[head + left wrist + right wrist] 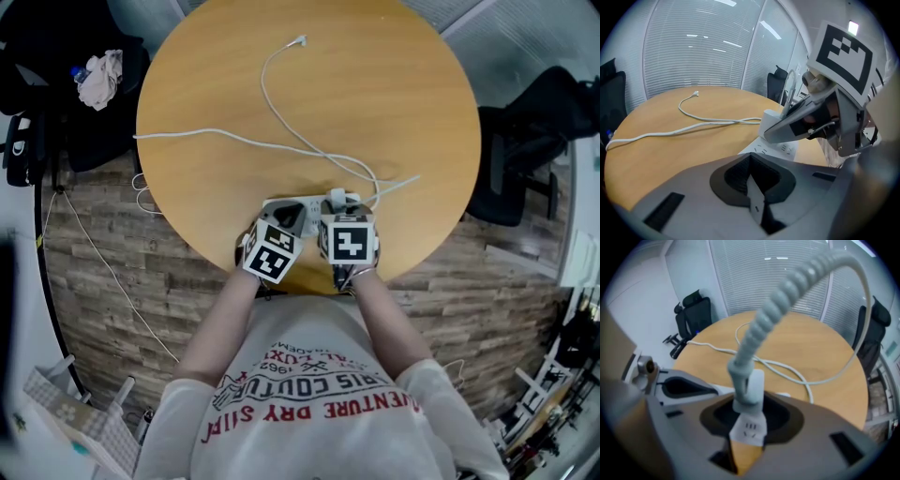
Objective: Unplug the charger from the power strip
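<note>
**Right tool clamped on the charger, charger seated in the strip**

Low in the centre of my head view, both tools sit at the near edge of the round light-wood counter (394,94). My left tool (757,187) has its jaws together with nothing between them. Its tip lies over the left end of the white rectangular power strip (305,203), and I cannot tell whether it touches.

Just to its right, my right tool (747,427) is clamped on the white block-shaped charger (751,390), which stands upright on the strip's socket face. The charger's pale ribbed cable sleeve (787,291) arcs toward the upper right of the right tool view.

Further up the counter, a thin white cable (281,112) loops to a loose connector near the top centre. Past the counter's right edge stands a black office chair (534,122).
</note>
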{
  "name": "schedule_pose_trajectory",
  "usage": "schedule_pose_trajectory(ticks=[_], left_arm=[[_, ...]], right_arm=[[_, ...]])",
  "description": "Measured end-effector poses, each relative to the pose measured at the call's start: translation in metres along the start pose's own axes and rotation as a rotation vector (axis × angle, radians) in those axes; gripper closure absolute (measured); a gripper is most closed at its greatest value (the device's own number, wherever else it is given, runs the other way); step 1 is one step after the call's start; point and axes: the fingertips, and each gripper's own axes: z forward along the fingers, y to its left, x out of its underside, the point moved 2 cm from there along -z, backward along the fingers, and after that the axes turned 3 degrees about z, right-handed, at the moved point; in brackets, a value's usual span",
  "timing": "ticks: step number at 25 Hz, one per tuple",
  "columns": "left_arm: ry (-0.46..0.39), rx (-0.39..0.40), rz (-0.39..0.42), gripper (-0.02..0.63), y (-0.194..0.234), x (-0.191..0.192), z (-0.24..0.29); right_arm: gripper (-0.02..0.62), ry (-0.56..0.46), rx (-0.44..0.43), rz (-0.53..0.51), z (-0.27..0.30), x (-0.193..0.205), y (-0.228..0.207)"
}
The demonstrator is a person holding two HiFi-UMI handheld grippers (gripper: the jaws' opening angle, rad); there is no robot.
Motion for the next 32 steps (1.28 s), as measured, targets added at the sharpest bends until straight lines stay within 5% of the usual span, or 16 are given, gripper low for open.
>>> schedule_pose_trajectory(ticks=[3,9,13,23,32], left_arm=[[0.005,0.013,-0.02,0.577,0.002,0.0,0.001],[0.01,-0.026,0.055,0.577,-0.001,0.001,0.0],[0.016,-0.006,0.027,0.577,-0.001,0.004,0.001],[0.011,0.018,-0.08,0.577,0.007,-0.003,-0.001],[-0.205,-0.085,-0.086,0.577,0.013,-0.057,-0.057]], right_arm=[[0.44,-0.095,0.024,-0.016,-0.004,0.003,0.002],[0.44,-0.128,-0.023,-0.019,-0.024,-0.021,0.013],[0.44,-0.175,-0.038,-0.063,-0.038,-0.055,0.018],[0.44,-0.19,-0.05,-0.052,-0.053,-0.046,0.004],[0.44,-0.318,-0.078,-0.183,-0.092,-0.059,0.01]])
